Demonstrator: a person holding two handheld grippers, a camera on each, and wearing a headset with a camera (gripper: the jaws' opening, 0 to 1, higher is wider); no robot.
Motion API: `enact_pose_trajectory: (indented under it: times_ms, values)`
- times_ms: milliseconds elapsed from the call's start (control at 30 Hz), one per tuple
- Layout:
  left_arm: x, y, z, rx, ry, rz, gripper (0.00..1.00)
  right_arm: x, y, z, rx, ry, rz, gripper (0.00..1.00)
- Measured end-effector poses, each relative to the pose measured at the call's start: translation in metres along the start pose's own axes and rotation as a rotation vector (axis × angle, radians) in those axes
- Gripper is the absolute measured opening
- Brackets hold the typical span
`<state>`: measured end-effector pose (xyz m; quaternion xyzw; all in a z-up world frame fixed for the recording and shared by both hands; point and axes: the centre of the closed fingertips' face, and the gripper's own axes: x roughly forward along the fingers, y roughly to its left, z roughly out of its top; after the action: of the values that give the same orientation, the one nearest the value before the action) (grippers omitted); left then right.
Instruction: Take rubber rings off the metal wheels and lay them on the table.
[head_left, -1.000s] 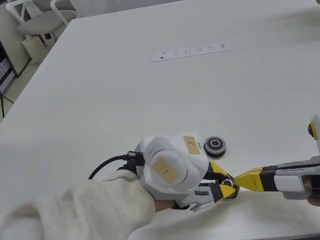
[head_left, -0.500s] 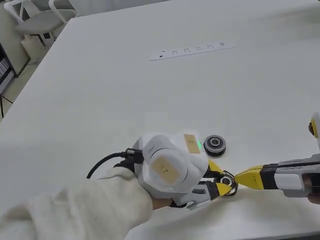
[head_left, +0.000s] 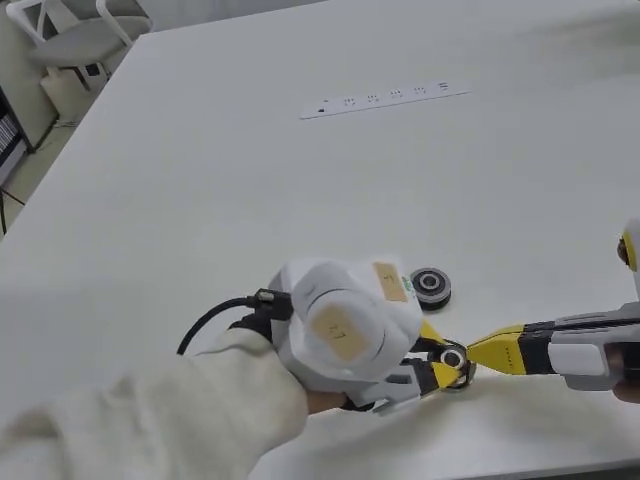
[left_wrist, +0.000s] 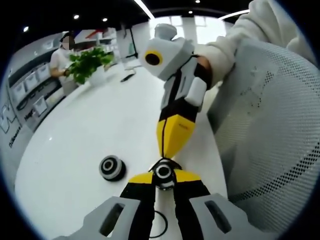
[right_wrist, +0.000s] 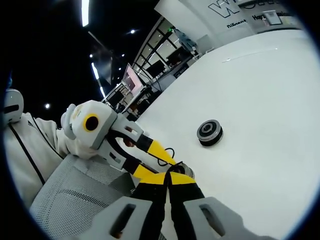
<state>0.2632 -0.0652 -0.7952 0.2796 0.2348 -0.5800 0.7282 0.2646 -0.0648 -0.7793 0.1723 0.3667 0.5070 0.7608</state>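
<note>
Near edge of the white table (head_left: 300, 180) – the left gripper (head_left: 445, 366) is clamped on a small metal wheel (head_left: 453, 357), one yellow jaw on each side of it, the wheel at table level just past the jaw tips. In the left gripper view the same wheel (left_wrist: 163, 171) sits squarely between the two jaw tips, hub facing the camera.

The right gripper (head_left: 476, 357) comes in from the opposite side, jaws drawn together into one yellow wedge whose tip meets the wheel's rim. Whether the wedge has hold of the rubber cannot be told. The right gripper view shows its tips right at the wheel (right_wrist: 183, 170).

A second wheel (head_left: 430, 284), black ring on it, lies flat on the table just beyond the left gripper, apart from both. A thin black ring (left_wrist: 166, 226) lies loose on the table beneath the left gripper's jaws.

Far across the table – a white power strip (head_left: 385, 100).
</note>
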Motion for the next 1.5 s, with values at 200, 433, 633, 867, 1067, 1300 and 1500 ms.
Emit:
enact_pose_trajectory:
  times_ms: [200, 433, 633, 867, 1067, 1300, 1500]
  values:
    - [-0.013, 0.008, 0.000, -0.002, 0.021, 0.008, 0.28, -0.001, -0.001, 0.001, -0.007, -0.001, -0.009, 0.00]
    - [-0.034, 0.009, 0.006, -0.019, 0.015, -0.015, 0.47, -0.001, 0.005, 0.002, -0.131, 0.046, -0.026, 0.00]
    - [-0.058, 0.020, 0.012, -0.043, 0.004, 0.026, 0.54, -0.006, 0.012, 0.013, -0.193, 0.031, -0.028, 0.00]
    - [-0.091, 0.034, 0.005, -0.092, 0.024, 0.100, 0.65, -0.015, 0.016, 0.021, -0.228, 0.022, -0.045, 0.00]
    - [-0.114, 0.035, -0.003, -0.115, 0.022, 0.140, 0.71, -0.027, 0.025, 0.031, -0.260, -0.001, -0.063, 0.00]
    - [-0.133, 0.035, -0.019, -0.148, 0.025, 0.187, 0.74, -0.033, 0.044, 0.040, -0.348, 0.008, -0.066, 0.00]
    - [-0.143, 0.037, -0.036, -0.168, 0.049, 0.223, 0.78, -0.036, 0.057, 0.045, -0.394, 0.019, -0.060, 0.00]
